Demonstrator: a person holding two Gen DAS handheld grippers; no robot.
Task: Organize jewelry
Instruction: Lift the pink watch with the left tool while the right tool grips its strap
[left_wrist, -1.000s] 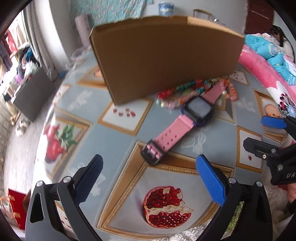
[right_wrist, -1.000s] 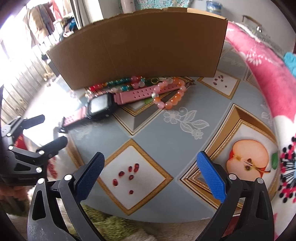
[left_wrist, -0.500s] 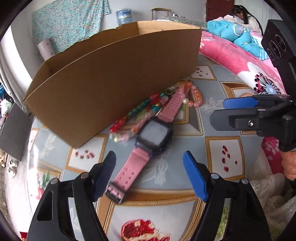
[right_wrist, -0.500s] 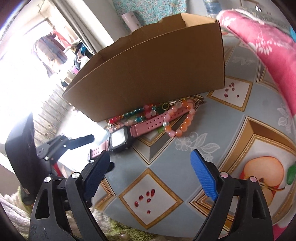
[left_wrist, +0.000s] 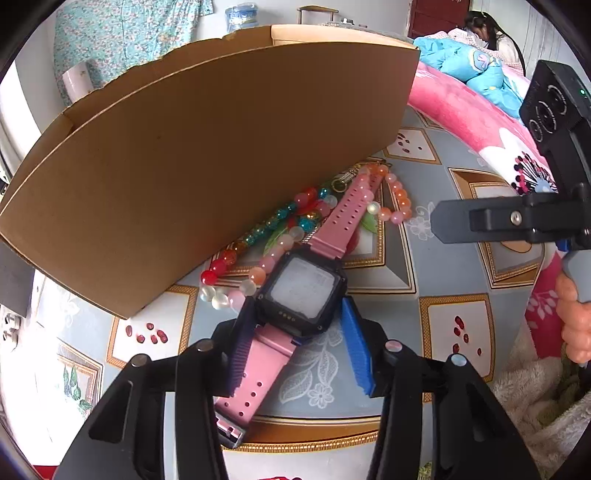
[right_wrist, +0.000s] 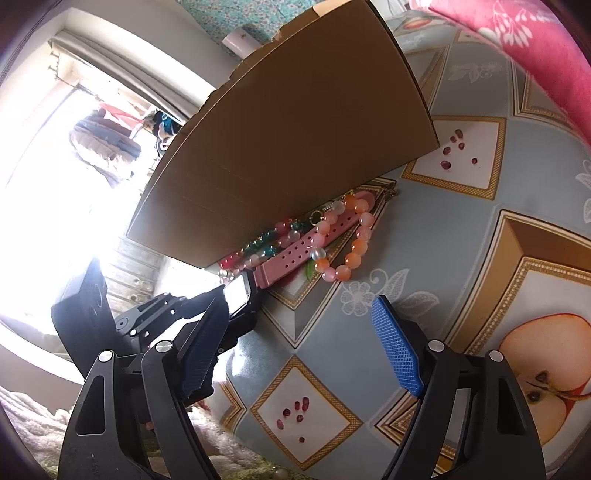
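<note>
A pink-strapped watch (left_wrist: 301, 286) with a black square face lies on the patterned tablecloth (left_wrist: 413, 266), close to a brown cardboard box (left_wrist: 207, 147). Bead bracelets (left_wrist: 280, 236) in red, teal, orange and pearl lie tangled under its far strap. My left gripper (left_wrist: 295, 354) straddles the watch's near strap just below the face; its blue pads stand apart, the left one against the strap. My right gripper (right_wrist: 299, 343) is open and empty above the cloth, right of the watch (right_wrist: 280, 254) and the orange bracelet (right_wrist: 351, 240). The left gripper (right_wrist: 221, 321) shows there at the watch.
The box wall (right_wrist: 288, 147) stands tall right behind the jewelry. A pink floral blanket (left_wrist: 480, 122) lies along the table's right side. The right gripper's body (left_wrist: 517, 218) hovers at the right. A fluffy white throw (left_wrist: 535, 398) covers the near edge.
My left gripper has moved forward and down over the watch, and its pads have narrowed around the near strap. My right gripper has tilted and drawn closer to the table.
</note>
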